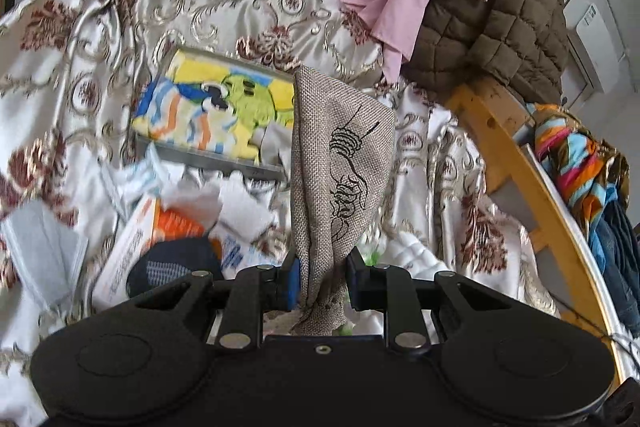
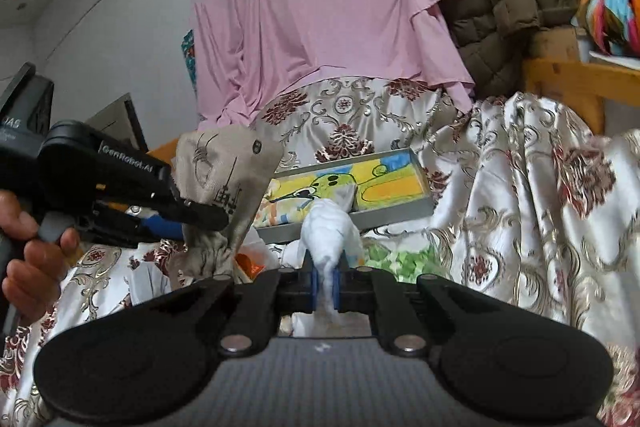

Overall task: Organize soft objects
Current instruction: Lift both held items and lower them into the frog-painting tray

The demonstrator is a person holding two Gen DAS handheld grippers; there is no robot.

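Left gripper [image 1: 322, 281] is clamped on a grey linen bag [image 1: 340, 163]. It pinches the bag at its bunched lower end, and the rest stands up in front of the camera, black line print facing out. In the right wrist view the same bag [image 2: 224, 167] sits in that gripper [image 2: 208, 217], with the person's hand [image 2: 36, 247] on the handle at the far left.

Right gripper [image 2: 326, 287] is closed tight on a white cloth [image 2: 330, 231]. The cloth is wadded into a lump that sticks up from between the blue pads [image 2: 314, 287], and it hangs just in front of the tray.

The grey tray [image 1: 208, 163] lies on a satin bedspread with a dark red floral pattern [image 1: 80, 67]. A yellow, green and blue cartoon towel [image 1: 216, 107] lies inside it. The tray's near rim [image 2: 360, 219] is right behind the white cloth; whether they touch is unclear.

Loose items on the bedspread near the left gripper: a pale face mask [image 1: 44, 247], a dark blue sock [image 1: 172, 267], an orange and white box [image 1: 160, 227] and white wrappers [image 1: 240, 203].

A pink garment [image 2: 320, 7] hangs behind, a brown quilted jacket [image 1: 500, 27] is draped over the wooden rail [image 1: 500, 147], and a multicoloured cloth [image 1: 576, 155] lies at the right.
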